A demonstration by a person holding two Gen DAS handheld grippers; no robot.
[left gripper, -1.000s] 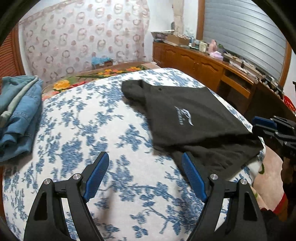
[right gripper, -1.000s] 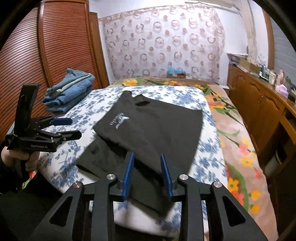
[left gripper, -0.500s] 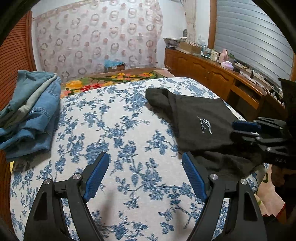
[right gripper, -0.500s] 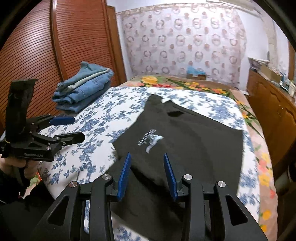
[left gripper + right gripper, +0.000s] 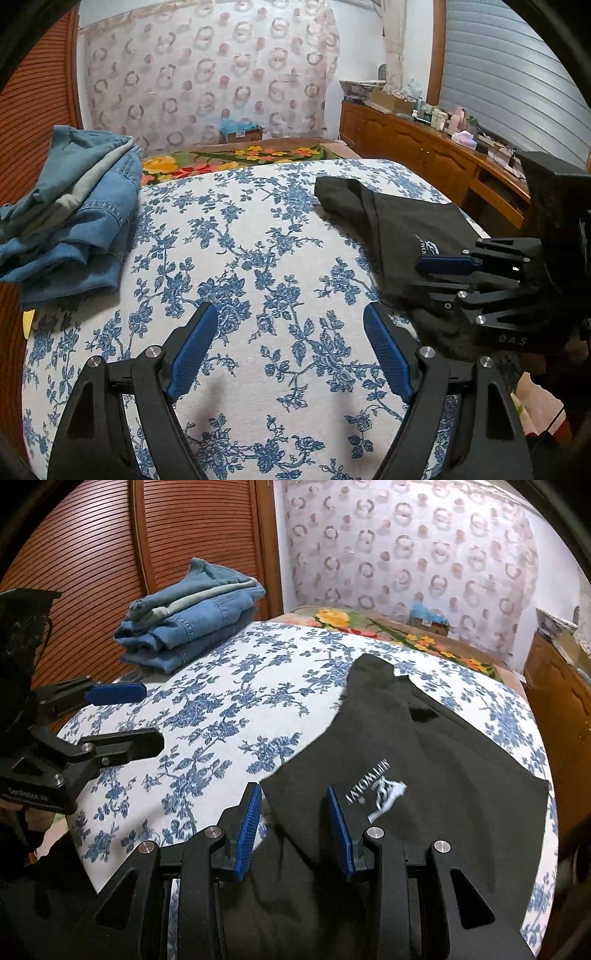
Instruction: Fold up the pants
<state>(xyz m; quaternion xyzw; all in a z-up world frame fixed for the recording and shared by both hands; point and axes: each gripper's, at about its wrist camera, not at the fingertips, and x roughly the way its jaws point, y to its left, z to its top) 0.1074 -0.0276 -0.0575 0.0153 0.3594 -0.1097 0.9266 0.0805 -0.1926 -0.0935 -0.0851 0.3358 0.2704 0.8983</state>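
Observation:
Black pants (image 5: 424, 760) with a white logo lie partly folded on the floral bedspread (image 5: 229, 716); they also show in the left wrist view (image 5: 402, 229) at the right. My right gripper (image 5: 293, 823) is open, its jaws hovering over the pants' near left corner, holding nothing. My left gripper (image 5: 291, 354) is open and empty above bare bedspread (image 5: 240, 258), left of the pants. Each gripper shows in the other's view: the right one (image 5: 443, 275) at the right, the left one (image 5: 122, 716) at the left.
A stack of folded blue jeans (image 5: 70, 218) sits at the bed's far left, also in the right wrist view (image 5: 188, 609). A wooden dresser (image 5: 436, 155) with clutter runs along the right. A slatted wardrobe door (image 5: 92, 554) stands on the left. A floral blanket (image 5: 236, 155) lies beyond.
Both grippers swung left across the bed. The right gripper's jaws opened wider and moved to the pants' left corner. The left gripper stays open.

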